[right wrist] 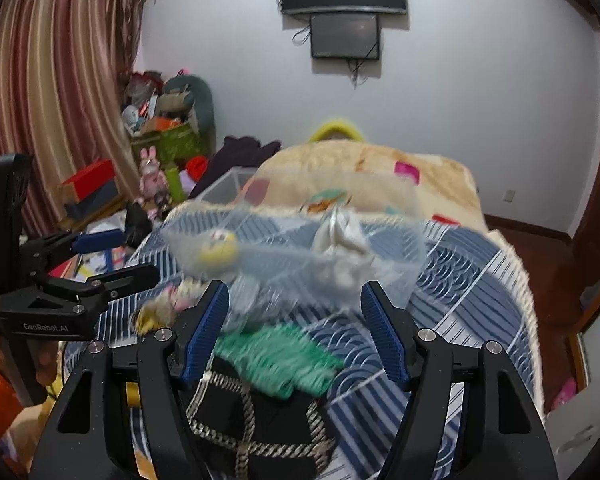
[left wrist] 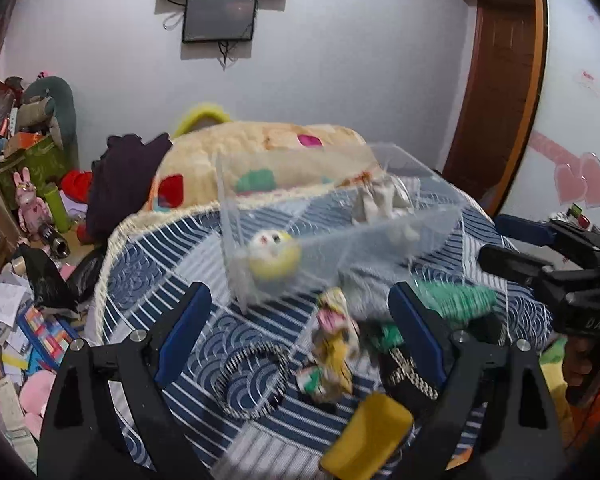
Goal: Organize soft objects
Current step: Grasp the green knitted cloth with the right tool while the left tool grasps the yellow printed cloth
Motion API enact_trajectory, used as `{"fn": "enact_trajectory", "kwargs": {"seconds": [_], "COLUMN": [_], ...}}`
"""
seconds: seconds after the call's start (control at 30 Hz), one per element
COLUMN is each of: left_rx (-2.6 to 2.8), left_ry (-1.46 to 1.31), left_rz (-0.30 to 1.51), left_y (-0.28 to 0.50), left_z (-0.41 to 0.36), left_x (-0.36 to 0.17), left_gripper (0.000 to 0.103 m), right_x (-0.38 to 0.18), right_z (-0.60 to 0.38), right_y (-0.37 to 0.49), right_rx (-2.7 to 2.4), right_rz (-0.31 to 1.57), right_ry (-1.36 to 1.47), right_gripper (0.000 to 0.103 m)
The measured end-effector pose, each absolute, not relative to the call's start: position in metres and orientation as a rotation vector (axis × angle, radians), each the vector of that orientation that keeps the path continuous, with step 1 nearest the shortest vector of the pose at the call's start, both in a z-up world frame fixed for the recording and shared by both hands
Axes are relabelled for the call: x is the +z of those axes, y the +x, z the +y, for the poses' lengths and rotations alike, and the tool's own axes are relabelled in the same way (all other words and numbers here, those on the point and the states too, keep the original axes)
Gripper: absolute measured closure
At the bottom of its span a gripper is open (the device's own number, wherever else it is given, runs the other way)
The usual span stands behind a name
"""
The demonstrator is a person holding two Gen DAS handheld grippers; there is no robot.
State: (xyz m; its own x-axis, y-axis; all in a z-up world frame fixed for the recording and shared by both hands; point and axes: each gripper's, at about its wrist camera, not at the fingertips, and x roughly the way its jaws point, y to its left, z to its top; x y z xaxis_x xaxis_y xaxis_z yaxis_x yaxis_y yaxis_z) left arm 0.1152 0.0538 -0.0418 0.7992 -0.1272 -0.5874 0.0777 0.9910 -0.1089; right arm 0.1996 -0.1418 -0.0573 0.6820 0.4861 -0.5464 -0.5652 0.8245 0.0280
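Observation:
A clear plastic bin [left wrist: 424, 204] stands on the blue patterned bed quilt [left wrist: 172, 256]; it holds a yellow-and-white plush ball [left wrist: 274, 254] and a white cloth [left wrist: 384, 200]. In front of it lie a grey cloth [left wrist: 364, 288], a green knit piece [left wrist: 460, 300], a yellow floral cloth [left wrist: 334, 344], a dark ring-shaped cloth [left wrist: 252, 380], a black chain-trimmed item [right wrist: 256, 420] and a yellow pad [left wrist: 368, 436]. My left gripper [left wrist: 300, 332] is open over the floral cloth. My right gripper [right wrist: 296, 320] is open over the green knit piece [right wrist: 276, 360], close before the bin [right wrist: 380, 244].
A beige blanket [left wrist: 260, 156] is heaped behind the bin. The floor at left is littered with papers, boxes and toys [left wrist: 28, 208]. A wooden door frame [left wrist: 496, 92] stands at right. Curtains [right wrist: 52, 92] hang at the left in the right wrist view.

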Motion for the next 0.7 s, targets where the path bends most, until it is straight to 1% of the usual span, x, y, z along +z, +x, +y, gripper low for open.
{"fn": "enact_trajectory", "kwargs": {"seconds": [0.27,0.3,0.37,0.43,0.47,0.53,0.57,0.63,0.67,0.7], "left_rx": [-0.127,-0.126,-0.129,-0.143,-0.154,-0.166,-0.172,-0.179,-0.187,-0.194], "left_ry": [-0.065,-0.064,-0.071,-0.082,-0.091,-0.095,-0.092,-0.089,-0.089,-0.089], "left_rz": [0.688,0.691,0.699,0.712,0.718,0.724,0.726,0.731,0.734,0.737], "left_y": [0.107,0.108,0.109,0.112,0.113,0.115,0.116,0.116,0.117,0.117], "left_z": [0.043,0.042,0.042,0.042,0.042,0.041,0.04,0.038,0.038,0.037], "left_x": [-0.072,-0.074,-0.078,-0.082,-0.083,-0.086,-0.087,-0.088,-0.089,-0.09], "left_gripper": [0.012,0.014,0.022,0.034,0.037,0.051,0.055,0.07,0.073,0.079], "right_x": [-0.093,-0.094,-0.097,-0.097,-0.097,-0.098,-0.099,-0.1,-0.101,-0.102], "right_z": [-0.132,-0.13,-0.129,-0.129,-0.13,-0.129,-0.13,-0.131,-0.13,-0.131], "right_y": [0.206,0.205,0.206,0.204,0.205,0.203,0.203,0.201,0.2,0.199], "right_rx": [0.62,0.615,0.61,0.603,0.602,0.607,0.605,0.604,0.603,0.603], "right_rz": [0.67,0.671,0.671,0.669,0.672,0.68,0.681,0.679,0.679,0.677], "right_ry": [-0.166,-0.17,-0.176,-0.18,-0.18,-0.176,-0.175,-0.179,-0.18,-0.184], "right_gripper": [0.037,0.037,0.041,0.051,0.053,0.061,0.062,0.068,0.069,0.074]}}
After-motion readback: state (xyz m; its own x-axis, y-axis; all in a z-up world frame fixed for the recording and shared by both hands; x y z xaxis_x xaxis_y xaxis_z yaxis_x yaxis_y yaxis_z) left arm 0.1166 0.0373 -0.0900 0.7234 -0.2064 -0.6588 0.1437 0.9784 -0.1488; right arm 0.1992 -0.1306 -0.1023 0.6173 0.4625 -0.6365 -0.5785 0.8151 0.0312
